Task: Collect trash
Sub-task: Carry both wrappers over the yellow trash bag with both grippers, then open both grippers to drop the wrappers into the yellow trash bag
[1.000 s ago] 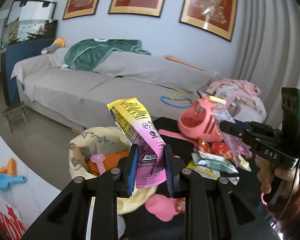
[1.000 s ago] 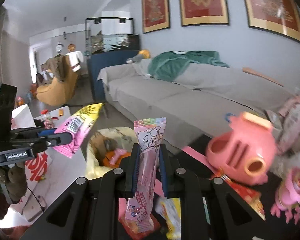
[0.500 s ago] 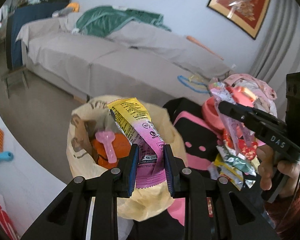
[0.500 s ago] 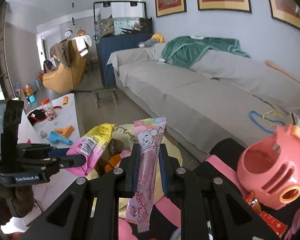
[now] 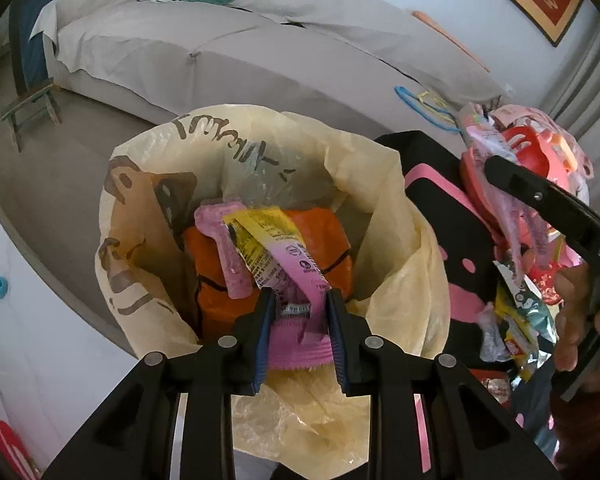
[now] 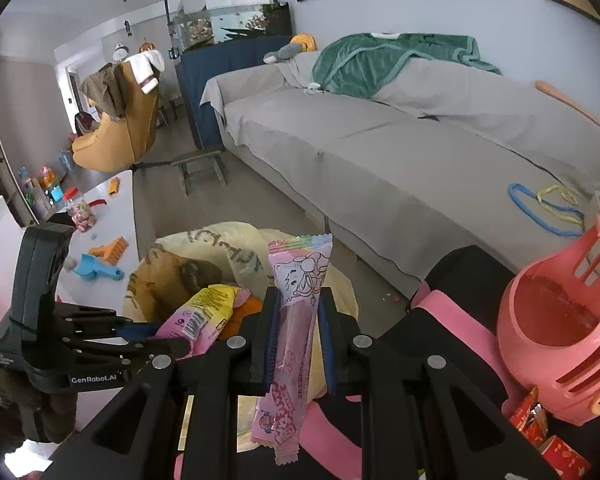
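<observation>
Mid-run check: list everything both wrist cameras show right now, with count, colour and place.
trash bag: one, pale yellow, open on the floor below both grippers
yellow-pink wrapper: one, over the bag mouth, in the left gripper
pink stick wrapper: one, upright in the right gripper
orange packet: one, inside the bag
pink toy basket: one, on the black-pink mat, right
wrapper pile: several, mixed colours, right of the bag
sofa: one, grey, behind
green blanket: one, on the sofa
fish tank: one, far left of the sofa
left gripper: black, shut on its wrapper
right gripper: black, shut on its wrapper
</observation>
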Demonstrator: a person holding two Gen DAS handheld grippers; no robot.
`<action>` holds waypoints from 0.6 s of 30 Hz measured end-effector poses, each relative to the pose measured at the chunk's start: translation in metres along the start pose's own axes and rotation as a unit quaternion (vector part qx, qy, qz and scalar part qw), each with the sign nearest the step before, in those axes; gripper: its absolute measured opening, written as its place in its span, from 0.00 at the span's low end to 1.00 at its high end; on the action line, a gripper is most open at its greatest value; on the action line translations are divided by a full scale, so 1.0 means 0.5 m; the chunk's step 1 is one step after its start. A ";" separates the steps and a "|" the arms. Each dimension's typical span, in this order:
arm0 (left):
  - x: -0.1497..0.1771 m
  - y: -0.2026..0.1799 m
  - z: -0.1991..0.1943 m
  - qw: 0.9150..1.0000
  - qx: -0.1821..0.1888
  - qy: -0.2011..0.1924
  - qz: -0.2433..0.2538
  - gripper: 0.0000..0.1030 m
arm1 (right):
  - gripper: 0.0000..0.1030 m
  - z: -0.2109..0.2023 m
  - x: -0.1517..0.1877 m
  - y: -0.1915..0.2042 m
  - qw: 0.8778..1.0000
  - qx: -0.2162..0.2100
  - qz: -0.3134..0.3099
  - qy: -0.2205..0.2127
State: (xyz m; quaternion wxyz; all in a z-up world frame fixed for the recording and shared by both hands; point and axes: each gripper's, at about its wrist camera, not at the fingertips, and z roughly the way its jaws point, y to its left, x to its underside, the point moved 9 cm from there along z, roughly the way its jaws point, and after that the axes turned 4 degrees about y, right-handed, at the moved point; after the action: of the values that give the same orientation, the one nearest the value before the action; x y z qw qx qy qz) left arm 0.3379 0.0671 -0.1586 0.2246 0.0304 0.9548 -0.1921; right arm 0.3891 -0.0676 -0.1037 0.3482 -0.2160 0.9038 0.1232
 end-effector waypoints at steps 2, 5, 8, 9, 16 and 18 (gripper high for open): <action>-0.001 0.004 -0.007 1.000 0.019 -0.006 -0.005 0.35 | 0.16 0.006 0.000 0.002 1.000 -0.003 0.004 0.003; -0.007 0.017 -0.034 0.999 0.030 -0.029 -0.015 0.44 | 0.16 0.017 -0.001 0.011 1.000 -0.007 0.003 0.007; -0.018 0.036 -0.075 0.998 0.032 -0.058 -0.020 0.49 | 0.16 0.031 -0.004 0.030 1.000 -0.014 -0.006 0.013; -0.022 0.045 -0.090 0.997 0.031 -0.071 -0.022 0.50 | 0.16 0.039 -0.006 0.041 1.000 -0.017 -0.010 0.016; -0.037 0.150 -0.166 0.985 -0.026 -0.156 -0.073 0.51 | 0.17 0.104 -0.019 0.133 0.997 -0.043 -0.041 0.040; -0.034 0.176 -0.168 0.983 -0.028 -0.159 -0.092 0.51 | 0.17 0.128 -0.024 0.163 0.996 -0.047 -0.054 0.048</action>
State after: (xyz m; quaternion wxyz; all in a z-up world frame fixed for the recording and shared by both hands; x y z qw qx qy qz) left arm 0.3309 0.1811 -0.1129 0.3555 -0.0944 0.9108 -0.1877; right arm 0.3953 0.0312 -0.1364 0.3003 -0.2861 0.8998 0.1358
